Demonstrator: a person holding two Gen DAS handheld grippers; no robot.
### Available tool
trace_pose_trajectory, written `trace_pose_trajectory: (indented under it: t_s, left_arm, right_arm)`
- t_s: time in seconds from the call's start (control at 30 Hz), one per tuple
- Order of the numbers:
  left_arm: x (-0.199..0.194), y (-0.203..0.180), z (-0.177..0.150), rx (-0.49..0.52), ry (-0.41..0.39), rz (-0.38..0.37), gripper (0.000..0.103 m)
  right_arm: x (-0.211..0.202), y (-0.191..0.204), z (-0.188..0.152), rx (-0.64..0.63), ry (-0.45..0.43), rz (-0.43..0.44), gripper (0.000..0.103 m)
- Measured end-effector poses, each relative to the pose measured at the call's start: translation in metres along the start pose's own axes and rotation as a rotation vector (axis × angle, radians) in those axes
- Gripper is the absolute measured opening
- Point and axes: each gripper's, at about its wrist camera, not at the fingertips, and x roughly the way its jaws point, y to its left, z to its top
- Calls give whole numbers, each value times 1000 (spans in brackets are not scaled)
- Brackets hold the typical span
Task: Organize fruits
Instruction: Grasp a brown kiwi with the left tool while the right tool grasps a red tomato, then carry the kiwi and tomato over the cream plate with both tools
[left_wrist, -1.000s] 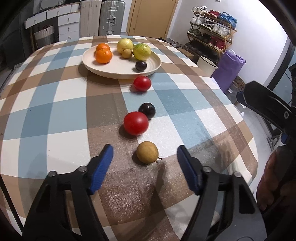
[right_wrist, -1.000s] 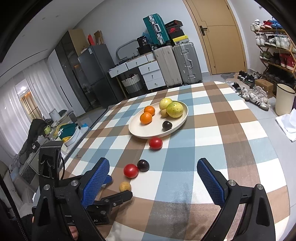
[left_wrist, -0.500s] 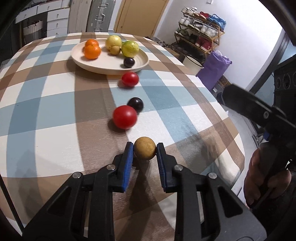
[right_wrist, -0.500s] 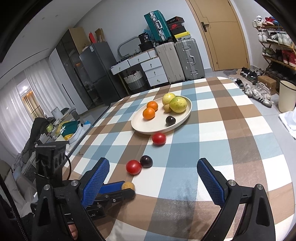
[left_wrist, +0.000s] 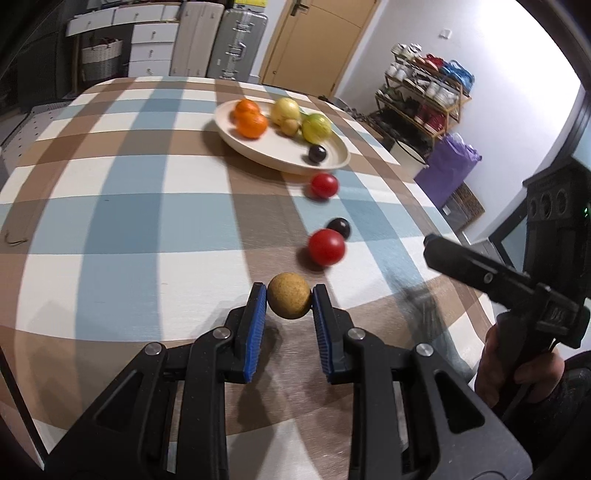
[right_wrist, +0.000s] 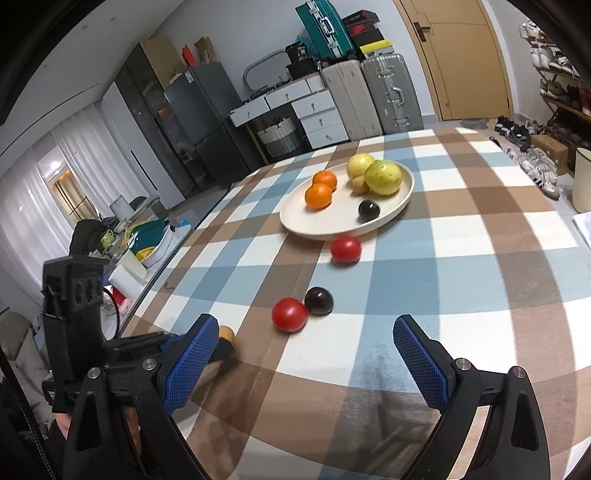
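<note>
Low in the left wrist frame, the left gripper (left_wrist: 289, 302) clamps a tan fruit (left_wrist: 289, 300); the right gripper (right_wrist: 301, 356) gapes empty. Six fruits fill the plate (left_wrist: 258, 153) above; two tomatoes (left_wrist: 326, 247) and a plum (left_wrist: 339, 227) await on the checked tablecloth (left_wrist: 110, 221).

Home: fridge (right_wrist: 207, 122), shoe rack (left_wrist: 424, 99), suitcases (right_wrist: 369, 96)

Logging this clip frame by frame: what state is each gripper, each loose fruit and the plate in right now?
left gripper: shut on the tan round fruit.
right gripper: open, nothing between its pads.
near red fruit: loose on the tablecloth, touching the dark fruit.
far red fruit: loose, just off the plate's rim.
plate: holds two oranges, three yellow-green fruits and one dark one.
</note>
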Motion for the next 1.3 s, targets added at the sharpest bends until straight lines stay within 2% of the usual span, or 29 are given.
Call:
trace_pose_trajectory:
  t_s: [0.13, 0.47, 0.57, 0.67, 0.77, 0.83, 0.97, 1.0, 1.3]
  left_arm:
    - [-8, 12, -2, -19, -16, 7, 23]
    - [-12, 37, -6, -66, -17, 6, 23]
    - [-12, 44, -5, -81, -22, 9, 23]
    - [-12, 48, -4, -92, -25, 15, 23]
    - [-11, 52, -4, -103, -23, 17, 23]
    - [-9, 53, -3, -107, -17, 17, 23]
    - [-4, 54, 0, -115, -9, 22, 23]
    - [-3, 54, 1, -116, -7, 25, 23]
    - [2, 45, 19, -98, -10, 40, 23]
  right_arm:
    - [15, 4, -1, 20, 34, 30, 97]
    - [51, 23, -1, -29, 104, -11, 96]
    - [62, 28, -1, -49, 132, -21, 84]
    - [71, 32, -2, -68, 150, -38, 80]
    - [79, 35, -2, -89, 165, -74, 68]
    - [82, 36, -1, -102, 159, -94, 64]
    - [84, 33, 1, -101, 152, -119, 42]
    - [84, 31, 2, -98, 151, -117, 32]
    - [67, 22, 6, -77, 95, -41, 31]
